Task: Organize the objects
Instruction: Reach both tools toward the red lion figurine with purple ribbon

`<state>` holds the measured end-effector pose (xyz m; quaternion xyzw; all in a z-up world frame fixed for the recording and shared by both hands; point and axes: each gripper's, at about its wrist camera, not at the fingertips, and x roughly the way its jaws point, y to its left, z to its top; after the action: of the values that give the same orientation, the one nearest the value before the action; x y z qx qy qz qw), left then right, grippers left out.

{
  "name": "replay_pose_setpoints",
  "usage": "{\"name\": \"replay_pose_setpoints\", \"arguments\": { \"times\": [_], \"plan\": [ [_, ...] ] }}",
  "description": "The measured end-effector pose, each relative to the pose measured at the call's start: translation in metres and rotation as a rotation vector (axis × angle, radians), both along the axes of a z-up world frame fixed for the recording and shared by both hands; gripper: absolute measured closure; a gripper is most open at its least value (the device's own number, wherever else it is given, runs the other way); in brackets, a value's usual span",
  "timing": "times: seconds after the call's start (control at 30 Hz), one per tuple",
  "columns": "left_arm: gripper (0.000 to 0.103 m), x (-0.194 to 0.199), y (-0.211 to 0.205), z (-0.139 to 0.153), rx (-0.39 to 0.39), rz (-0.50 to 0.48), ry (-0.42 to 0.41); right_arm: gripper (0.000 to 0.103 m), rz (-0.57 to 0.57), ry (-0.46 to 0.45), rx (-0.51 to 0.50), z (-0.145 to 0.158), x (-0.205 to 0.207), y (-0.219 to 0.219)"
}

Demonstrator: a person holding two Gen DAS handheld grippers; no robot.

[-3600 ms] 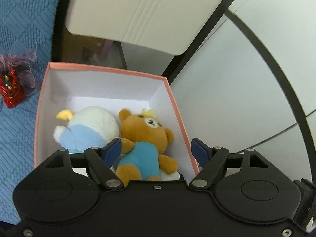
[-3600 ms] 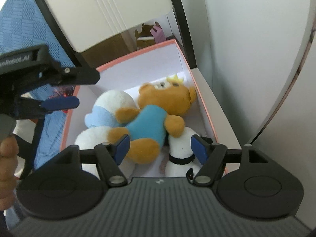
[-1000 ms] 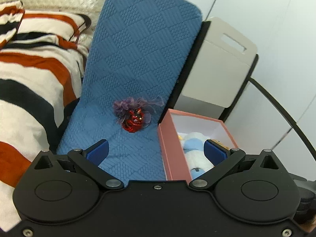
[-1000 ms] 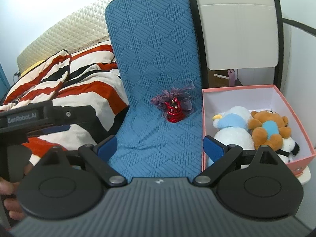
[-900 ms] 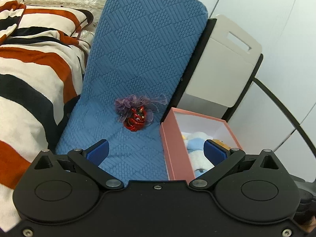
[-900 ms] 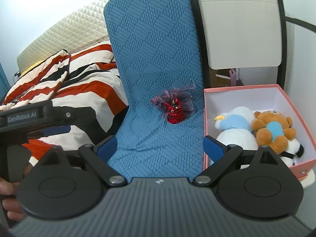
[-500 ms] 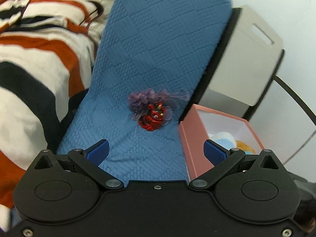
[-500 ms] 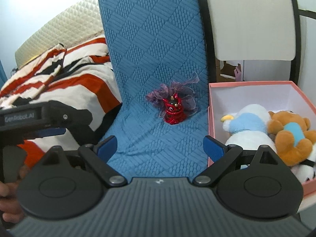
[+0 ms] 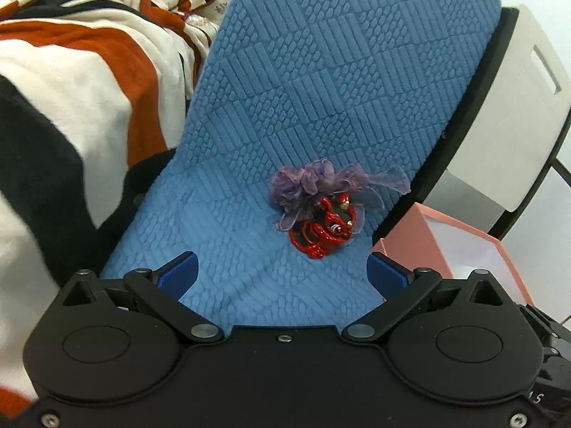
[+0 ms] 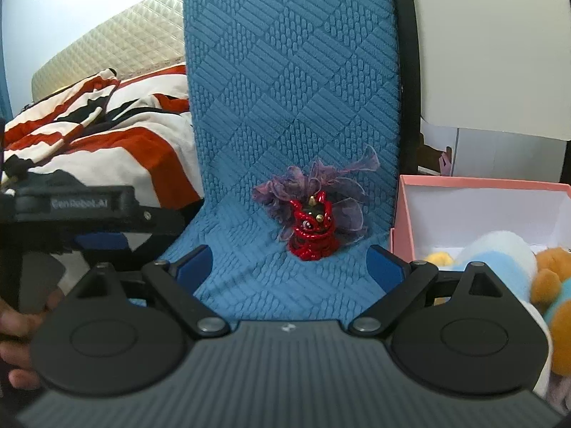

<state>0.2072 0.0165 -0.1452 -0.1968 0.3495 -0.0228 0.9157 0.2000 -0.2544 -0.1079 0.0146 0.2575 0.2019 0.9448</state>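
A small red glossy lion figurine (image 9: 323, 230) (image 10: 312, 230) sits on a blue textured cushion (image 9: 303, 107) (image 10: 285, 89), against a purple gauze flower bunch (image 9: 321, 182) (image 10: 314, 185). A pink box (image 9: 410, 246) (image 10: 403, 214) stands right of the cushion; it holds a white-and-blue plush (image 10: 499, 249) and an orange bear (image 10: 556, 278). My left gripper (image 9: 282, 271) is open and empty, just short of the figurine. My right gripper (image 10: 289, 267) is open and empty, also just short of it. The left gripper also shows at the left of the right wrist view (image 10: 89, 214).
A striped red, white and black blanket (image 9: 71, 89) (image 10: 107, 135) lies left of the cushion. A beige panel in a black frame (image 9: 506, 114) (image 10: 492, 42) stands behind the box. A quilted cream headboard (image 10: 117, 46) is at the back left.
Both grippers left the box, pulled back, then swung left and closed in on the cushion. The figurine now sits centred between each pair of fingers and looks larger.
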Motion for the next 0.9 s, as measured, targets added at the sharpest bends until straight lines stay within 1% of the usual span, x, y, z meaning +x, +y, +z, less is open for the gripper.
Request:
{"name": "replay_pose_setpoints", "arguments": {
  "times": [0.03, 0.07, 0.13, 0.23, 0.37, 0.5, 0.63, 0.77, 0.83, 0.9],
  "plan": [
    [0.002, 0.006, 0.000, -0.003, -0.006, -0.002, 0.001, 0.010, -0.002, 0.006, 0.001, -0.002, 0.006, 0.000],
    [0.002, 0.011, -0.001, -0.005, -0.011, -0.005, -0.002, 0.016, -0.002, 0.014, 0.006, -0.004, 0.010, 0.000],
    [0.002, 0.023, -0.001, -0.009, -0.022, -0.014, -0.003, 0.022, 0.001, 0.033, 0.020, -0.007, 0.020, 0.000],
    [0.002, 0.048, -0.003, -0.017, -0.030, -0.034, 0.028, 0.022, 0.006, 0.039, 0.025, -0.011, 0.032, 0.003],
    [0.002, 0.078, -0.004, -0.030, -0.026, -0.048, 0.069, 0.027, 0.009, 0.053, 0.024, -0.016, 0.051, 0.009],
    [0.003, 0.100, -0.005, -0.036, -0.023, -0.062, 0.063, 0.030, -0.022, 0.062, -0.011, -0.021, 0.067, 0.019],
    [0.004, 0.122, -0.003, -0.040, -0.042, -0.063, 0.059, 0.031, -0.050, 0.129, 0.007, -0.031, 0.088, 0.028],
    [0.008, 0.142, -0.003, -0.046, -0.042, -0.078, 0.070, 0.032, -0.054, 0.120, -0.025, -0.035, 0.108, 0.038],
    [0.011, 0.151, -0.002, -0.048, -0.057, -0.090, 0.071, 0.032, -0.057, 0.117, -0.041, -0.037, 0.119, 0.040],
    [0.012, 0.159, -0.001, -0.050, -0.082, -0.098, 0.070, 0.032, -0.060, 0.118, -0.045, -0.039, 0.130, 0.040]
  ]
}}
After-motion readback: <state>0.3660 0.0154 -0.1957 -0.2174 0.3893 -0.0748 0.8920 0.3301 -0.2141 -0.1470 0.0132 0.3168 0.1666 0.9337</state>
